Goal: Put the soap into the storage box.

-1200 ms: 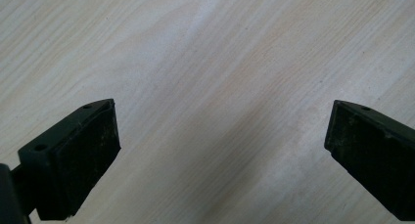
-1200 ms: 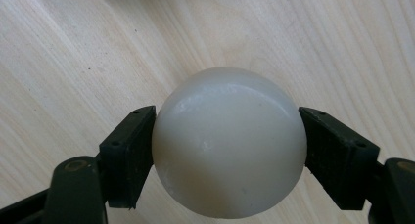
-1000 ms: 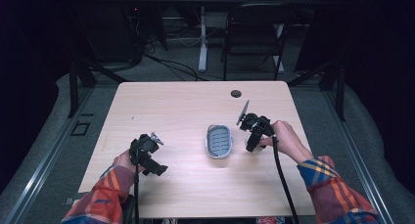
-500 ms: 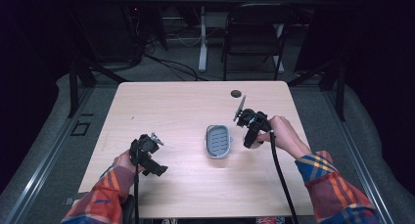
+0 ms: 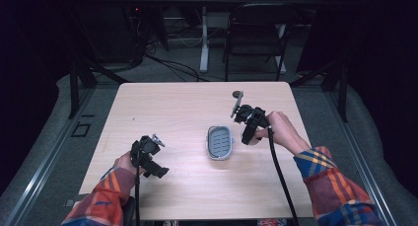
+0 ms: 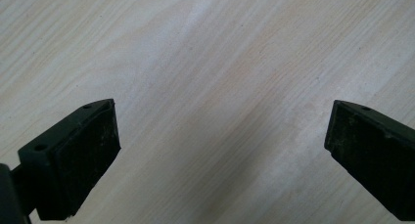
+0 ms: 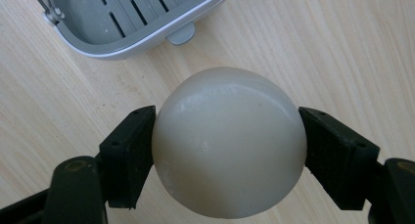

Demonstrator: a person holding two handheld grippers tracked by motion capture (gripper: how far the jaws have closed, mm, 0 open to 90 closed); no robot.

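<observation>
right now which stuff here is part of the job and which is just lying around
In the job:
- white soap bar, clamped in the right gripper
- grey soap dish, empty

Lying about:
- small dark round object at the table's far edge
- left gripper, open over bare wood

Pale wood-grain table (image 6: 220,62), matt, beneath the left jaws; smooth, faintly glossy off-white ball (image 7: 227,141) between the right jaws' matt black pads (image 7: 129,155); beyond them, a smooth grey plastic slotted tray (image 7: 142,18) with metal handle
</observation>
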